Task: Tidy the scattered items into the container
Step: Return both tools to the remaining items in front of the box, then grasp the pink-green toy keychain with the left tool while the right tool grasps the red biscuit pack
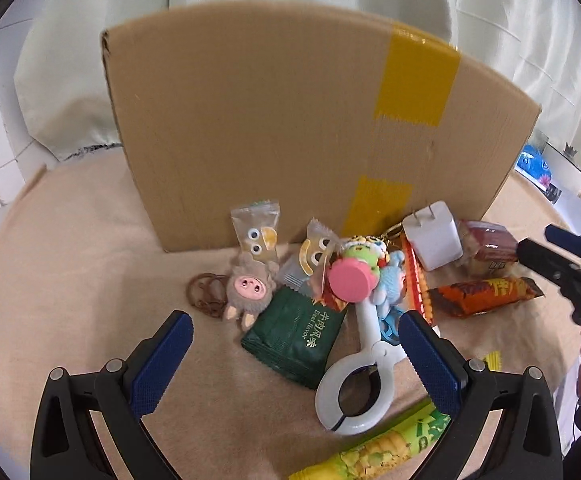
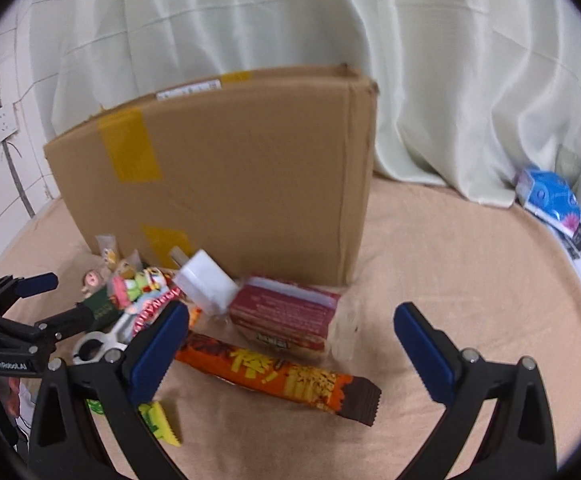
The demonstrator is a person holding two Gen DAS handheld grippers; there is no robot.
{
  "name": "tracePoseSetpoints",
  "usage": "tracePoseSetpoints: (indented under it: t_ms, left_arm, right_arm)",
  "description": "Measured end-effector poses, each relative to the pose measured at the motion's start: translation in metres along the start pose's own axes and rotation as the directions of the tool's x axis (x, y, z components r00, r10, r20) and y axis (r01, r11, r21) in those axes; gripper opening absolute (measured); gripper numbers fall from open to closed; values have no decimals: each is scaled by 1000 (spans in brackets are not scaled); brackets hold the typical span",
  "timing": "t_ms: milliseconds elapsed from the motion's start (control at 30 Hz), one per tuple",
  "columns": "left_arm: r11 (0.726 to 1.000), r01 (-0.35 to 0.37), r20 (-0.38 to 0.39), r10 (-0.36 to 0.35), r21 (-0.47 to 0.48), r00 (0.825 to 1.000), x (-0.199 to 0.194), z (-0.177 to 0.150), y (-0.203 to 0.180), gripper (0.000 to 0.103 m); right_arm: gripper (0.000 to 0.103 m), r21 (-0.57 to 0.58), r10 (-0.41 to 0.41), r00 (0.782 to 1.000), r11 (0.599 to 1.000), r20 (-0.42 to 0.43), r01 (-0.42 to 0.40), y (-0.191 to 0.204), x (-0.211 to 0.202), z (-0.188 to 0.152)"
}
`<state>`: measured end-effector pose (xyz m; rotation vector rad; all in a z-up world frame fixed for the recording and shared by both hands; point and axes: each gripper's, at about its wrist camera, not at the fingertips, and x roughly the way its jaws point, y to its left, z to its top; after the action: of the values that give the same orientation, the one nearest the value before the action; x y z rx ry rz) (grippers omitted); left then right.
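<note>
Tall brown cardboard box [image 1: 250, 132], yellow tape; left gripper [image 1: 296, 354], right gripper [image 2: 290, 340] both spread.

Both wrist views face the cardboard box [image 1: 290, 128] closely — left, right.

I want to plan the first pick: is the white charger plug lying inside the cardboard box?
No, the white charger plug rests on the beige cloth outside the cardboard box, against its front wall.

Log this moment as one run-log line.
left hand-held gripper: open, empty, over green snack packet | right hand-held gripper: open, empty, over orange snack bar | cardboard box: upright behind pile
</note>
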<state>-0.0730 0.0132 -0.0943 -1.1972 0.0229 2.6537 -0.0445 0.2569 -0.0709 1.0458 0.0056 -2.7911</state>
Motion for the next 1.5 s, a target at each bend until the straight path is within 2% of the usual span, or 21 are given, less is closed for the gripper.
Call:
tracePoseSetpoints:
  t_ms: [167, 400, 467, 500, 567, 667, 767, 867, 1000, 1067, 1133, 1167, 1200, 1267, 1400, 1500]
  left_arm:
    - [1000, -1, -3, 1, -3, 1000, 10, 2, 1, 103]
    - [1000, -4, -7, 4, 7, 1000, 18, 3, 3, 103]
    - [1000, -8, -14, 8, 12, 1000, 22, 2, 2, 103]
    - [1000, -10, -17, 10, 13, 1000, 23, 2, 2, 103]
    - [1000, -13, -21, 13, 9, 1000, 27, 3, 2, 103]
    - [1000, -13, -21, 13, -4, 1000, 28, 8, 2, 103]
    - [1000, -11, 14, 11, 13, 1000, 23, 14, -3, 103]
    - [999, 24, 39, -25, 28, 999, 15, 17, -9, 103]
    - [997, 66, 56, -68, 29, 996, 11, 18, -11, 103]
    - [993, 116, 59, -116, 9, 991, 14, 19, -7, 103]
    - [990, 138, 68, -137, -10, 988, 14, 19, -3, 91]
    - [990, 138, 83, -137, -7, 987, 11, 19, -2, 70]
    - [990, 143, 88, -142, -7, 986, 16, 21, 1, 55]
    - [987, 161, 75, -162, 16, 984, 15, 20, 0, 55]
    - [985, 149, 89, -157, 91, 984, 8, 16, -13, 55]
    - [982, 151, 66, -159, 116, 985, 15, 17, -22, 55]
  right_arm:
    - [103, -4, -52, 998, 999, -36, 52, 0, 24, -3]
    - [103, -4, -17, 998, 1000, -65, 16, 3, 43, -2]
    - [94, 22, 5, 998, 1000, -57, -4, -1, 44, -3]
    - [82, 33, 16, 998, 999, -54, -14, -3, 44, -3]
    - [75, 44, 28, 999, 999, -26, -27, -7, 36, -2]
    - [74, 38, 38, 999, 999, -29, -36, -9, 32, -1]
    - [73, 42, 53, 998, 998, -33, -51, -14, 30, -3]
    - [73, 61, 86, 996, 995, -18, -85, -20, 25, -4]
    - [73, 46, 90, 996, 995, -17, -89, -21, 25, -5]
    - [73, 41, 101, 995, 994, -19, -101, -21, 25, -6]
    - [73, 42, 107, 994, 993, -19, -106, -19, 26, -6]
    - [73, 42, 107, 994, 993, -21, -106, -18, 27, -5]
    - [73, 41, 107, 994, 993, -23, -106, -15, 29, -3]
    - [73, 43, 114, 993, 993, -23, -113, -17, 32, -2]
    - [73, 46, 123, 992, 992, -22, -122, -16, 28, -3]
    - [73, 45, 122, 992, 992, -23, -121, -13, 29, -1]
